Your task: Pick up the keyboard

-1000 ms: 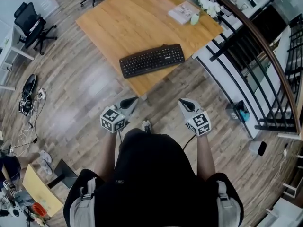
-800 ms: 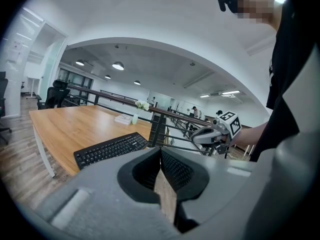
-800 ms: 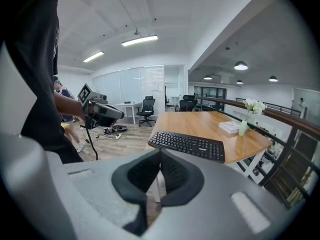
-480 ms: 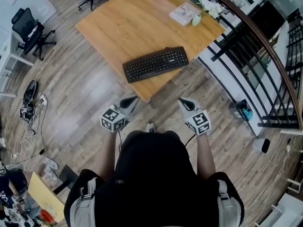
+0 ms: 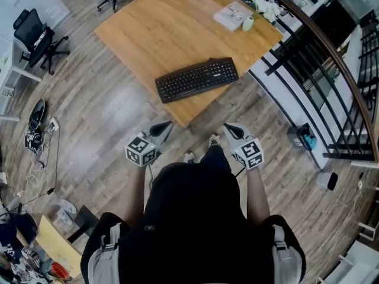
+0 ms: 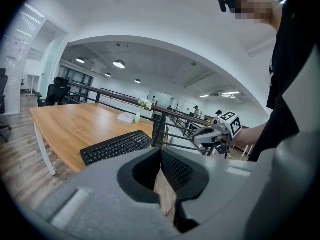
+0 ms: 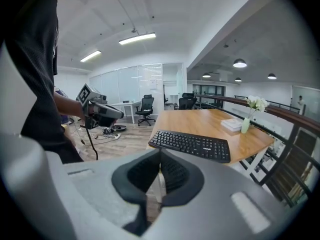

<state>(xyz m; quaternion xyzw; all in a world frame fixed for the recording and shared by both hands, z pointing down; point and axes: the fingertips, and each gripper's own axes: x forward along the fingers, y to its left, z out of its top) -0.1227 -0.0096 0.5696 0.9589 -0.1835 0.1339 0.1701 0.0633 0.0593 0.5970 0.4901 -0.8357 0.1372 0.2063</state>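
A black keyboard [image 5: 197, 78] lies near the front corner of a wooden table [image 5: 160, 28]; it also shows as the keyboard [image 6: 116, 146] in the left gripper view and the keyboard [image 7: 190, 145] in the right gripper view. My left gripper [image 5: 166, 125] and right gripper [image 5: 228, 126] are held side by side in front of the table, short of its edge, both pointing toward it. Both are shut with nothing between the jaws. The left gripper's [image 6: 160, 152] tips meet, as do the right gripper's [image 7: 160, 153].
A book [image 5: 231, 15] and a small vase with white flowers [image 5: 263, 7] sit at the table's far right corner. A black railing [image 5: 320, 70] runs along the right. Office chairs [image 5: 37, 31] stand at the left; shoes and cables [image 5: 35, 120] lie on the floor.
The person has stepped a little toward the table; the keyboard sits slightly nearer and a foot now shows ahead. Both grippers stay shut.
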